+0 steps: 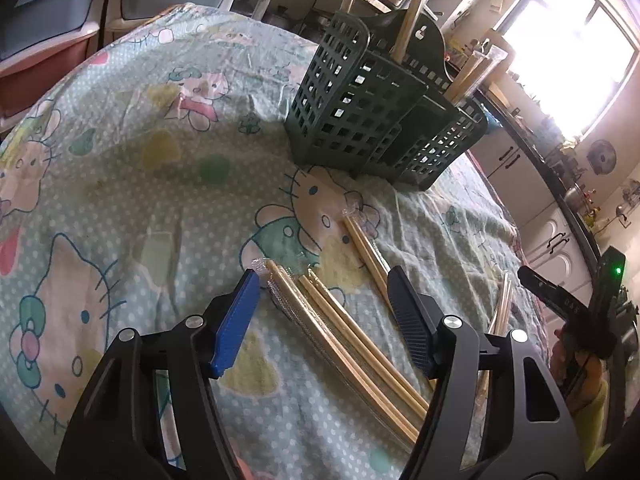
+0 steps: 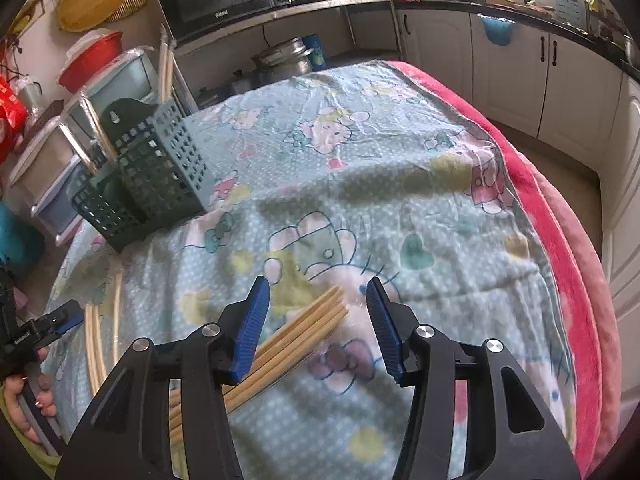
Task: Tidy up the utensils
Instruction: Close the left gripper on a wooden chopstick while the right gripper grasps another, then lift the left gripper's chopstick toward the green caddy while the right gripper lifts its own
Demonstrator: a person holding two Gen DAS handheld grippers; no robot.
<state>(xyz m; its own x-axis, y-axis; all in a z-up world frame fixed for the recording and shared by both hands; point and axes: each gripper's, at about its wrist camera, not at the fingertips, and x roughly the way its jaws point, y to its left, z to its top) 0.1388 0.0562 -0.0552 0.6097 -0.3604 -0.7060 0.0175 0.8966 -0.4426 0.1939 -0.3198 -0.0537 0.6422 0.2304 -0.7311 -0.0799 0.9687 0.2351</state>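
i see the cartoon-print cloth [image 1: 120, 184] covering the table, with the green basket [image 1: 360, 112] standing on it holding a few chopsticks upright. my left tongs [image 1: 322, 292] gape partway over wrapped chopsticks [image 1: 340, 332] lying on the cloth, gripping nothing. my right tongs [image 2: 318, 300] do likewise over another bundle [image 2: 296, 332].

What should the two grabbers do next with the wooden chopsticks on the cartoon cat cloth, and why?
Probably close each on its bundle. The left gripper has wrapped wooden chopsticks between open blue fingers, and so does the right gripper with its chopsticks. Neither pinches yet, and the dark green slotted plastic basket waits beyond.
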